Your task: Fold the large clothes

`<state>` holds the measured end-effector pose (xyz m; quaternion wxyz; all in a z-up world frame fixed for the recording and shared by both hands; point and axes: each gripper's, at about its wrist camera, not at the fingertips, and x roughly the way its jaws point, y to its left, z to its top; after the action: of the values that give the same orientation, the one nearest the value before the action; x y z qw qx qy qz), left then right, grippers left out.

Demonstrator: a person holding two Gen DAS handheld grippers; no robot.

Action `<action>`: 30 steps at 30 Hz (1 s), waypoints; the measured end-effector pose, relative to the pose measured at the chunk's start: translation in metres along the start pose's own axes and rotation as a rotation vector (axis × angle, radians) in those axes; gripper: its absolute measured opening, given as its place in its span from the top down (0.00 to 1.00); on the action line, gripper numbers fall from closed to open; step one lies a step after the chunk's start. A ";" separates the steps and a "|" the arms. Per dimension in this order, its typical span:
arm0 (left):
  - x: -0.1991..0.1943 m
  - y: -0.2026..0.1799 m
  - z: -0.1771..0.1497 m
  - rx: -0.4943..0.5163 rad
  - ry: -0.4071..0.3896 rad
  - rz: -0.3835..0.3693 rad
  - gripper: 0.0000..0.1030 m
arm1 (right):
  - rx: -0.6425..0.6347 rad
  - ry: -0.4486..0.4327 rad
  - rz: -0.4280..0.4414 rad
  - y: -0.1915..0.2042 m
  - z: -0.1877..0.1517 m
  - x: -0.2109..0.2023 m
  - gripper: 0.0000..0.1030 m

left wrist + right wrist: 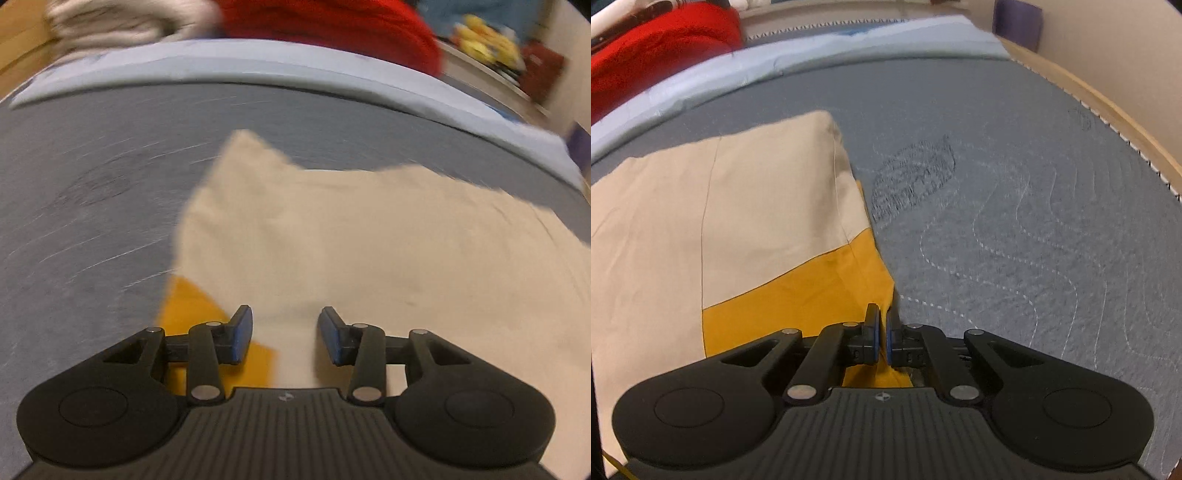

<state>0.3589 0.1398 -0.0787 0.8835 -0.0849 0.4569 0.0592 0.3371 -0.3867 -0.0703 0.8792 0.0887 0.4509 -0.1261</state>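
Observation:
A large beige garment (pixel 369 240) with a mustard-yellow panel (pixel 184 302) lies flat on a grey quilted bed cover (pixel 92 184). My left gripper (pixel 286 334) is open just above the garment near its left edge, holding nothing. In the right wrist view the same garment (pixel 720 203) lies at the left, with its yellow panel (pixel 812 291) at the near right edge. My right gripper (pixel 882 339) is shut on the garment's yellow edge, which runs between the pads.
A light blue sheet (pixel 258 59) borders the far side of the cover. Red fabric (pixel 332 26) and a pale bundle of cloth (pixel 122 22) lie behind it. A wooden bed edge (pixel 1108 110) and a wall run along the right. Yellow items (pixel 484 40) sit far right.

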 end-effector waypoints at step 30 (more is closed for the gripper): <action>-0.143 0.068 -0.075 0.261 -0.020 0.047 0.60 | -0.046 -0.172 -0.004 -0.079 -0.082 -0.148 0.98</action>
<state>0.2045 0.1877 -0.0110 0.8899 0.0421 0.4538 0.0208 0.1671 -0.4192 0.0000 0.9162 0.0565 0.3766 -0.1244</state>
